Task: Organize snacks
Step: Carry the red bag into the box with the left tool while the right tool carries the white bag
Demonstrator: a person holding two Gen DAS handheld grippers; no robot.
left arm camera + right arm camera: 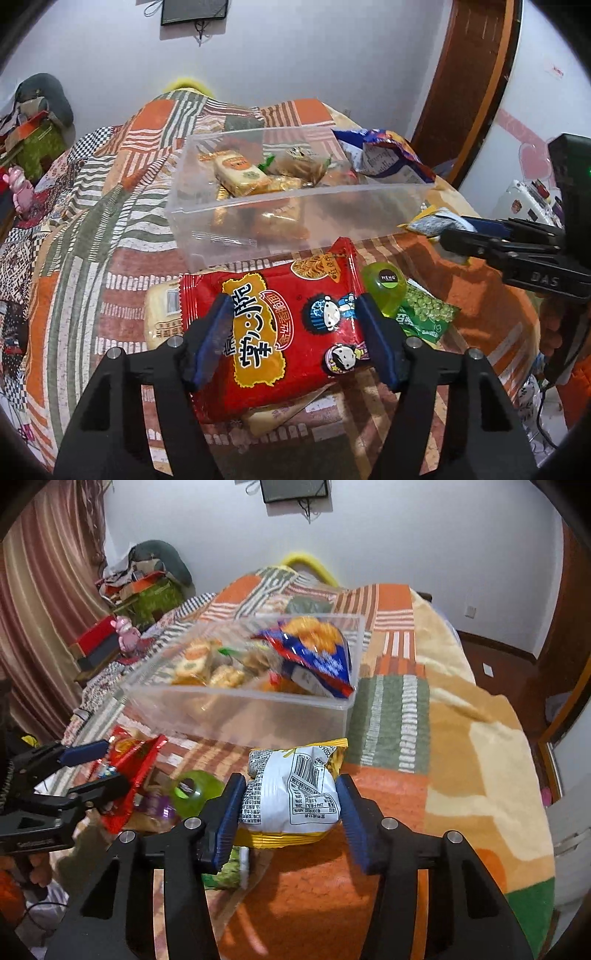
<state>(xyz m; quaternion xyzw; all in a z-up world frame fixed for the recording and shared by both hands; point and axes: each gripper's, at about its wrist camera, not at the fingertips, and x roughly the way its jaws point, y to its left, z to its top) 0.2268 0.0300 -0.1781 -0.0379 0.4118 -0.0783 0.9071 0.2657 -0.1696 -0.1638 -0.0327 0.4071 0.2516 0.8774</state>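
My left gripper (295, 332) is shut on a red noodle-snack packet (288, 325), with a blue pad on each long side. In the right wrist view the left gripper (98, 768) holds that red packet (133, 771) just off the bed. My right gripper (291, 801) is shut on a white and yellow packet (291, 790), barcode side up. From the left wrist, the right gripper (454, 230) is at the far right with that packet (432, 223) at its tips. Behind both stands a clear plastic box (295, 195) (240, 694) holding several snacks and a blue chips bag (317, 653).
A green jelly cup (384, 288), a green pea packet (424, 314) and a beige packet (162, 314) lie on the patchwork quilt (92, 240) near the grippers. Clutter and a pink toy (125, 631) sit at the left; the bed's edge (524, 775) drops off on the right.
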